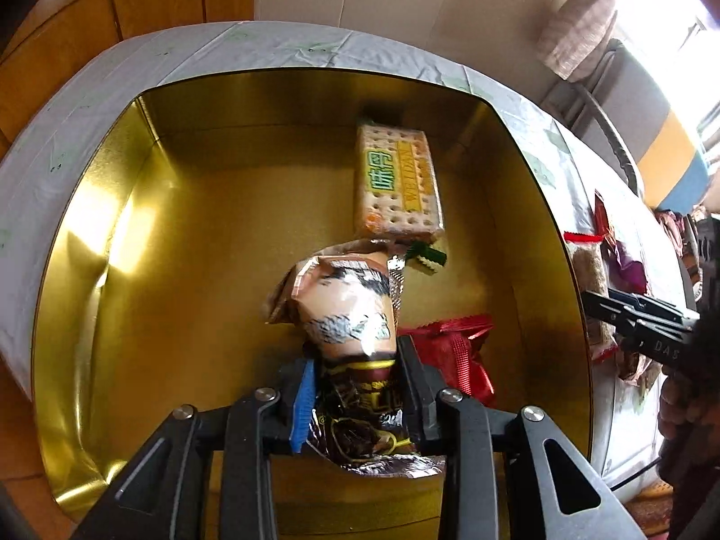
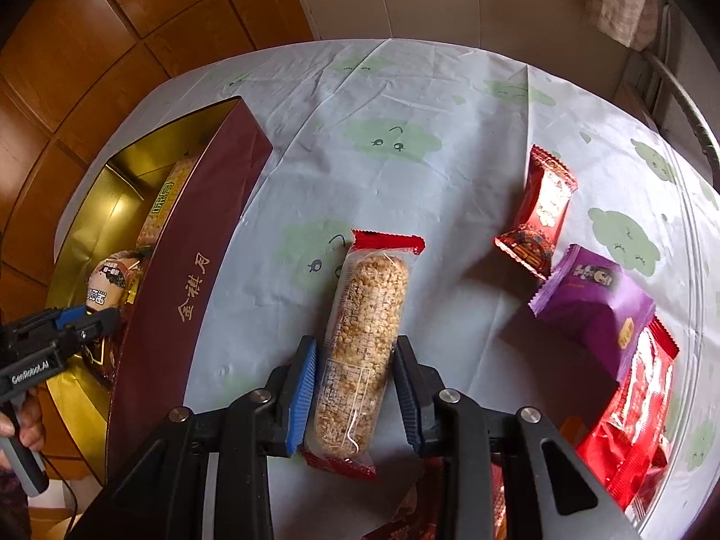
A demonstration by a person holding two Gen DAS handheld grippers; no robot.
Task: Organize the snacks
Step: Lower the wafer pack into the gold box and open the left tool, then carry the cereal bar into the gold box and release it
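Left claw (image 1: 355,387) clamped on a brown-and-peach foil snack packet (image 1: 346,315), lower centre of the left wrist view, held inside the square gold-lined metal tin with maroon outer wall (image 1: 112,207). Already lying on the tin floor: a pale cracker pack with green and yellow label (image 1: 396,180) in the upper middle, and a red crimped-foil wrapper (image 1: 454,351) just right of the held packet. Right claw (image 2: 355,387) closed narrowly around a long clear-wrapped puffed-grain bar with red ends (image 2: 360,351), lower centre of the right wrist view, over the white table (image 2: 405,103) covered in a green-cloud cloth. Waiting at the right of that view: a small red snack packet (image 2: 540,207), a purple pouch (image 2: 594,297) and a large shiny red bag (image 2: 639,409), near one another.

Likely risks: held packet dropped on edge against the red wrapper, ending propped up and wasting floor space; slippery film sliding from the pads on the grain bar; brittle bar cracked by too hard a squeeze; bar end catching the tin's wall on the way in.
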